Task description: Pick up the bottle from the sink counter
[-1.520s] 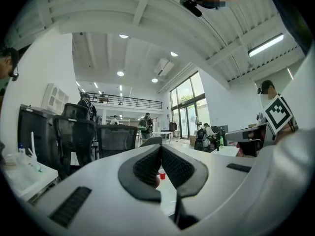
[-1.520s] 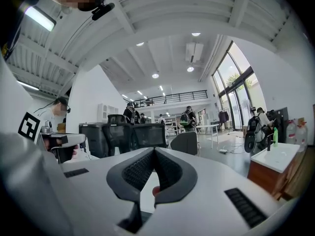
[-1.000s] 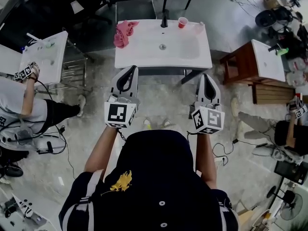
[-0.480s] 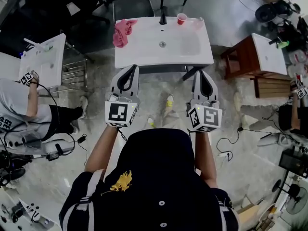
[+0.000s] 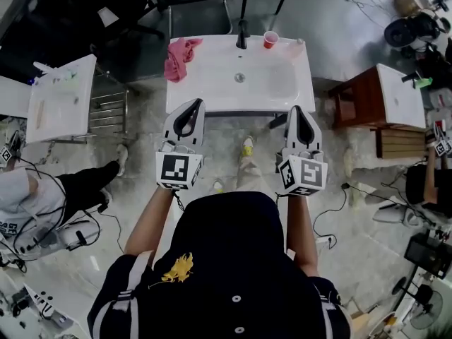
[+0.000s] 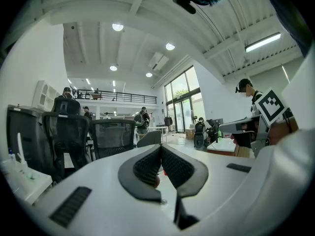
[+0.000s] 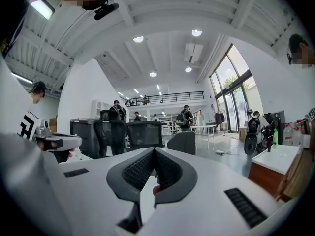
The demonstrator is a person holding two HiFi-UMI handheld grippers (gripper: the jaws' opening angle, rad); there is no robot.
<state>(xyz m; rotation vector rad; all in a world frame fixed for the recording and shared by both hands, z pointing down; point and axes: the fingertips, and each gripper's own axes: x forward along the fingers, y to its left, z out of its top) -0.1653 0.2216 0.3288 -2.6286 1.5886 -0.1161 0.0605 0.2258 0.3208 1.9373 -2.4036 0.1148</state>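
The white sink counter (image 5: 212, 83) stands ahead of me in the head view. On it are a pink cloth (image 5: 181, 55) at the back left, a black faucet (image 5: 243, 35), a red cup (image 5: 270, 39) and a pale translucent bottle (image 5: 296, 46) at the back right corner. My left gripper (image 5: 192, 103) and right gripper (image 5: 297, 110) are held side by side just short of the counter's front edge, both shut and empty. In the left gripper view the left gripper (image 6: 160, 146) has its pads together, and so does the right gripper (image 7: 154, 150) in its own view. Both point up over the room.
A second white counter (image 5: 60, 97) stands at the left and a wooden cabinet with a white top (image 5: 381, 97) at the right. A person (image 5: 28, 196) crouches at the left among floor cables. Black office chairs (image 6: 110, 136) stand behind the sink.
The sink counter has drawn slightly nearer in the head view and my feet have stepped forward. The person at the left has shifted down and outward. Both grippers stay shut.
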